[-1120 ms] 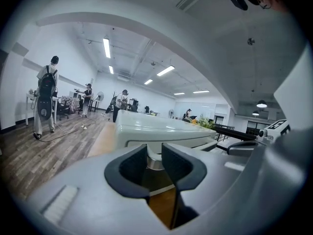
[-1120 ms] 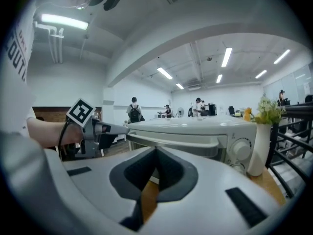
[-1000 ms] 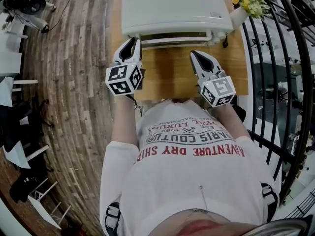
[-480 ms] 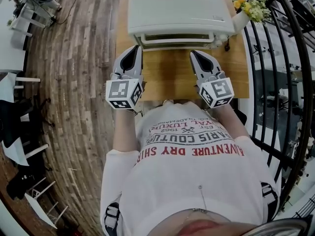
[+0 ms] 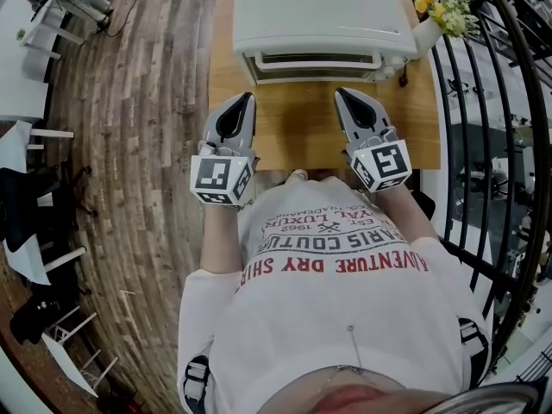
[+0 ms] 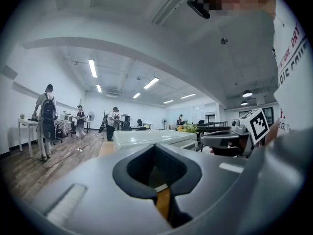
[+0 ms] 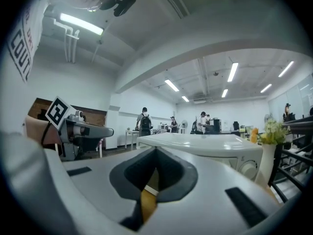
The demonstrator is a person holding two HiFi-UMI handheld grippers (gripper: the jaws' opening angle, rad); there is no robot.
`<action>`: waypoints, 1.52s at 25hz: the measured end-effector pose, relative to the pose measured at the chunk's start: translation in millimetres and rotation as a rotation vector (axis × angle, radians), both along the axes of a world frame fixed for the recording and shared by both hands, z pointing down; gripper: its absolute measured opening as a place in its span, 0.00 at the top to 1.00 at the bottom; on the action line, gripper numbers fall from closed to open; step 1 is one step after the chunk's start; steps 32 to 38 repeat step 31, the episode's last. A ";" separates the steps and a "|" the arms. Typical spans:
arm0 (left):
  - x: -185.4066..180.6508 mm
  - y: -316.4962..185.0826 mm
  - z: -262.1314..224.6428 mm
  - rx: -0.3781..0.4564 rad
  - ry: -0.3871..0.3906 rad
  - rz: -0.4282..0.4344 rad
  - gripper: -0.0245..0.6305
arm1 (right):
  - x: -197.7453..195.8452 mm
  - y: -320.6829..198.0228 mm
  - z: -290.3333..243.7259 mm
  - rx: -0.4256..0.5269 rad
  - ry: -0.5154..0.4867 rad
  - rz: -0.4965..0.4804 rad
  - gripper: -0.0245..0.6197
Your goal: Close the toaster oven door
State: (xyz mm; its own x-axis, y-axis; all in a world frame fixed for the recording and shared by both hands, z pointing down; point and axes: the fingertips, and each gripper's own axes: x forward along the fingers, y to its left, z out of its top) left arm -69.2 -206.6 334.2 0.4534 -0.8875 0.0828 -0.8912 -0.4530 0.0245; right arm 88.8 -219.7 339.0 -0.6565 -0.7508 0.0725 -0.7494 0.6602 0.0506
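Observation:
The white toaster oven (image 5: 319, 11) stands at the far end of the wooden table (image 5: 297, 132), and its front door looks shut against the body. My left gripper (image 5: 246, 98) hovers over the table's left side, a short way in front of the oven, shut with nothing held. My right gripper (image 5: 342, 94) is level with it on the right, also shut and empty. In the left gripper view the oven (image 6: 146, 137) lies just beyond the closed jaws, with the right gripper (image 6: 230, 140) beside it. The right gripper view shows the oven (image 7: 210, 148) ahead.
A white vase of yellow flowers (image 5: 438, 11) stands at the oven's right corner, close to a black railing (image 5: 492, 145). Wooden floor lies to the left of the table. Several people (image 6: 46, 121) stand far back in the room.
My left gripper has drawn back from the oven's front toward the person, and its jaws have come together. The right gripper has barely moved.

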 end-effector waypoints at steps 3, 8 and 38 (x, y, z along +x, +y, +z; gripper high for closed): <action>-2.7 5.3 -3.2 0.011 0.001 0.001 0.94 | -3.5 6.0 -0.9 -0.003 0.003 -0.009 0.98; -6.9 12.2 -7.6 0.023 0.007 -0.006 0.94 | -9.7 13.6 -5.0 -0.015 0.001 -0.031 0.98; 2.7 24.4 -5.3 0.028 0.012 0.011 0.94 | 1.6 15.2 3.9 -0.042 0.031 0.016 0.98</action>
